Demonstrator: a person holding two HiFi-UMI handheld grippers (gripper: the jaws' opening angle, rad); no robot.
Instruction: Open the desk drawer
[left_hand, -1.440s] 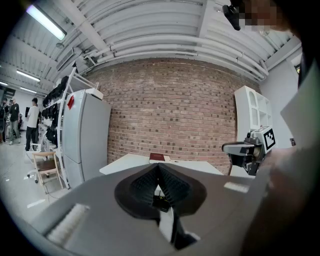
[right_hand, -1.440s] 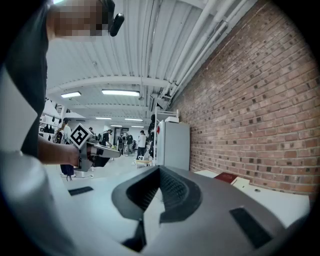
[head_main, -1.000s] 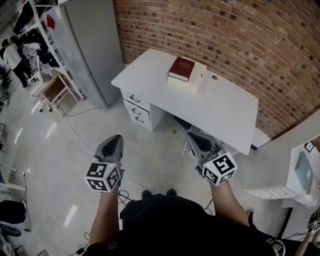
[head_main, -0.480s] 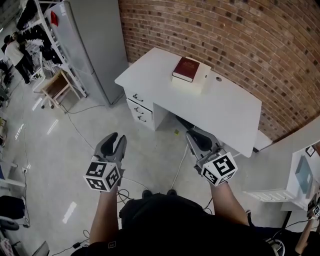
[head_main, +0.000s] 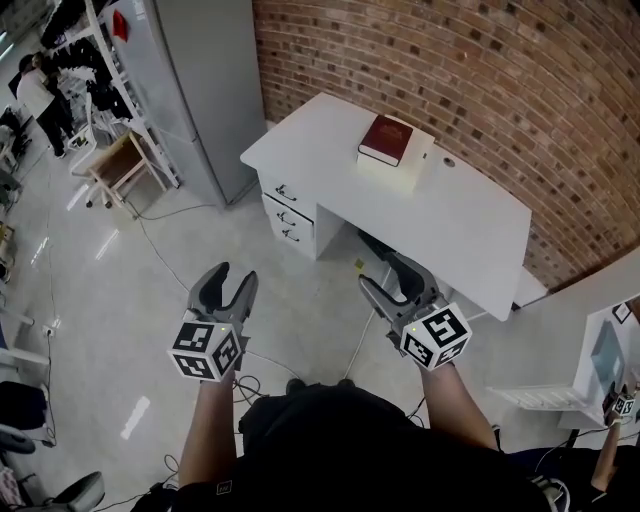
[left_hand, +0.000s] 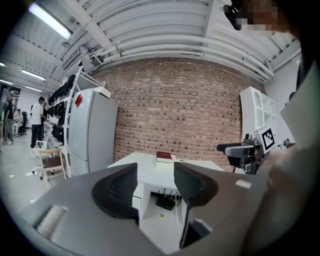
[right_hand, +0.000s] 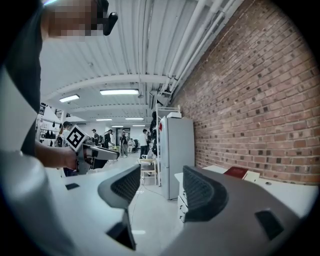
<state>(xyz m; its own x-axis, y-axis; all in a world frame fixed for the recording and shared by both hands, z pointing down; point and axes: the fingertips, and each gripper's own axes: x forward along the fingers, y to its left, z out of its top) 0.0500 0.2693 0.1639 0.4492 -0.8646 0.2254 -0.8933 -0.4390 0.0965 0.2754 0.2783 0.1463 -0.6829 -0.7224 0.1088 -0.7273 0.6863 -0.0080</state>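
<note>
The grey left gripper and grey right gripper have just opened their jaws wide, holding nothing, well apart from the white table's shut drawers at 12 o'clock.

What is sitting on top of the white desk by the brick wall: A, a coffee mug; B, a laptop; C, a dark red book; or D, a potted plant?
C: the head view shows a dark red book lying on the white desk.
</note>
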